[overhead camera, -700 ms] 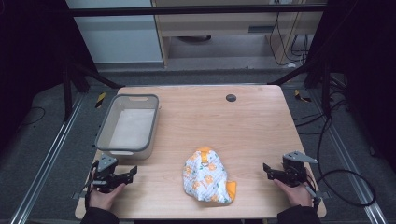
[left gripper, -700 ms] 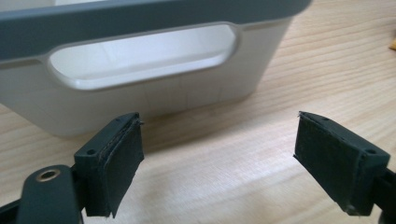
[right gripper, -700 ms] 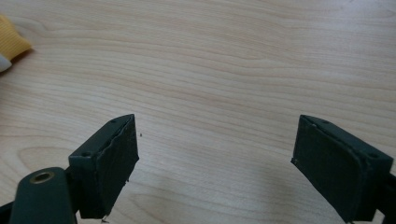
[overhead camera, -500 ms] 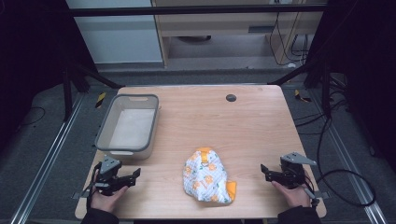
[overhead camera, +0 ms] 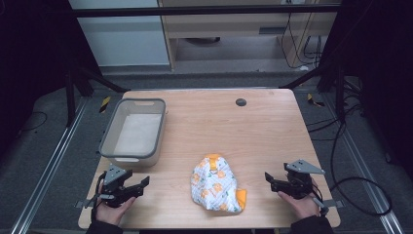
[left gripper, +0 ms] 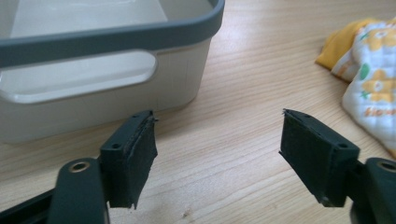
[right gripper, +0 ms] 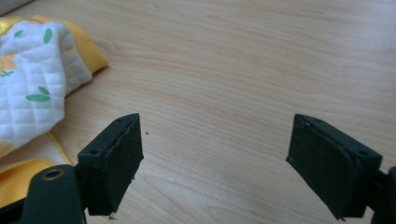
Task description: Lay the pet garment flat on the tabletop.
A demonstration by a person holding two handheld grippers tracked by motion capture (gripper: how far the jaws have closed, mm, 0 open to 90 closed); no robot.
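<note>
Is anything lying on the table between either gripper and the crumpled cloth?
Nothing visible. Bare wood separates the left gripper from the cloth, and likewise the right gripper on the other side. Both grippers are open. The grey bin sits beyond the left gripper, off that path.

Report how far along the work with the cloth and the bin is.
Nothing looks done: the patterned cloth lies crumpled on the table, apart from the grey bin. In hand: nothing; the left gripper and right gripper sit open on either side of the cloth, clear of it. Left: probably everything, starting with a grasp.
</note>
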